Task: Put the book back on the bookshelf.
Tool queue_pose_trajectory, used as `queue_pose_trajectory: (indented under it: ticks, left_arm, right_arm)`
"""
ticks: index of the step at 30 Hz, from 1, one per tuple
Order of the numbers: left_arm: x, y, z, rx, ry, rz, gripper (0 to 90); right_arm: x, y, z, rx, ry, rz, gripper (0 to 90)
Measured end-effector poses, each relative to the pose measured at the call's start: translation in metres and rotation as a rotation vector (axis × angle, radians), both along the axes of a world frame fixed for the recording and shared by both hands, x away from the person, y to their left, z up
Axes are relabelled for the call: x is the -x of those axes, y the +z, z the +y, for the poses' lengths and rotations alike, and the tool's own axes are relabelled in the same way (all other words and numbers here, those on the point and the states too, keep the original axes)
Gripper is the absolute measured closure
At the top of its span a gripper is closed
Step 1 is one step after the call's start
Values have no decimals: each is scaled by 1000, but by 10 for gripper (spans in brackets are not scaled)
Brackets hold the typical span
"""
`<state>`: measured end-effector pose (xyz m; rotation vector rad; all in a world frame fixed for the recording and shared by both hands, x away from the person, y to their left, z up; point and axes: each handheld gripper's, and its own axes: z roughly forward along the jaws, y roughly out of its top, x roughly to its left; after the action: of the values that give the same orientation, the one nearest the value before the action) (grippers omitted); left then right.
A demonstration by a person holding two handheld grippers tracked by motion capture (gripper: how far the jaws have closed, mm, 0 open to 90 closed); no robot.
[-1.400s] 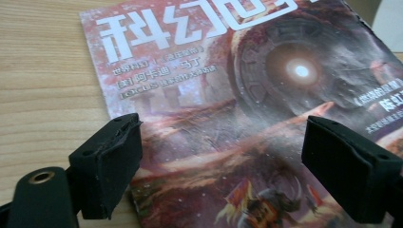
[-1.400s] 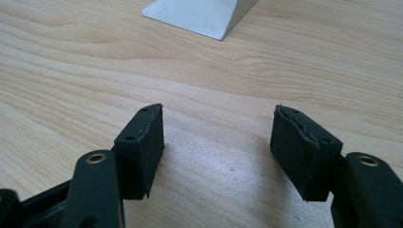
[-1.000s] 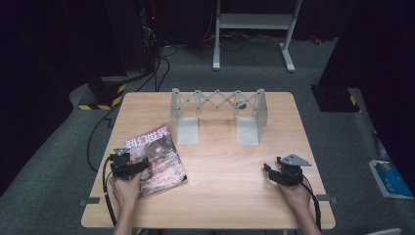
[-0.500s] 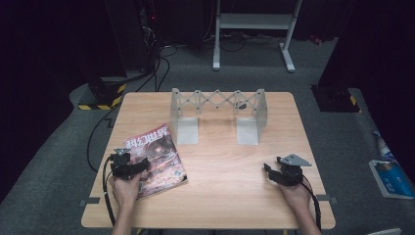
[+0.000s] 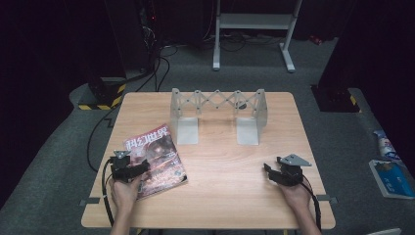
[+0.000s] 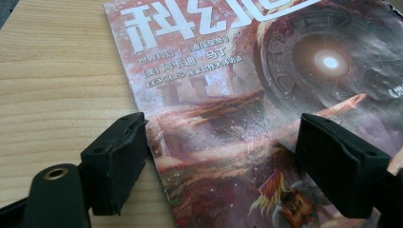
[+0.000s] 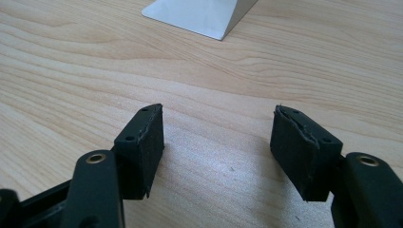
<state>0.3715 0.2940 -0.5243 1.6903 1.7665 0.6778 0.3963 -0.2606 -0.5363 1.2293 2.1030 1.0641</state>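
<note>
A magazine (image 5: 156,152) with a reddish cover and white characters lies flat on the wooden table (image 5: 225,191), near its front left. My left gripper (image 5: 142,167) hovers low over the cover's near corner. In the left gripper view the left gripper (image 6: 223,156) is open; its jaws have just been closing a little, the left one at the magazine's (image 6: 247,71) edge, with only the flat cover beneath them. My right gripper (image 5: 269,170) rests at the front right, and the right gripper (image 7: 218,142) stands open over bare wood.
A grey metal scissor-lattice rack (image 5: 218,105) stands on two angled feet at the back middle of the table; one foot (image 7: 204,14) is ahead of my right gripper. On the floor are a white stand (image 5: 254,22), cables and a blue packet (image 5: 389,171).
</note>
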Motion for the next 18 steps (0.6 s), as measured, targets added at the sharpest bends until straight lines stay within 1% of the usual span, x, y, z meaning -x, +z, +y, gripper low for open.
queue_pose_trajectory:
  ticks: [2, 5, 6, 11, 12, 13, 14, 17, 18]
  left_arm:
    - [2, 0, -1, 1, 6, -9, 195]
    - [7, 0, -3, -4, -7, -6, 198]
    - [11, -1, -6, -1, -12, -14, 198]
    - [19, -1, -10, -3, -19, -18, 198]
    - [22, -1, -12, -6, -21, -14, 199]
    - [22, -1, -12, -6, -21, -14, 199]
    - [25, -1, -14, -2, -17, -17, 199]
    - [29, -1, -15, -3, -20, -15, 198]
    - [33, -1, -17, 1, -22, -18, 199]
  right_arm:
    - [0, 0, 0, 1, 1, -1, 359]
    - [0, 0, 0, 1, 1, -1, 359]
    - [0, 0, 0, 1, 1, -1, 359]
    - [0, 0, 0, 1, 1, -1, 359]
    - [0, 0, 0, 1, 1, -1, 359]
    - [0, 0, 0, 1, 1, -1, 359]
    - [0, 0, 0, 1, 1, -1, 359]
    - [0, 0, 0, 1, 1, -1, 359]
    - [0, 0, 0, 1, 1, -1, 359]
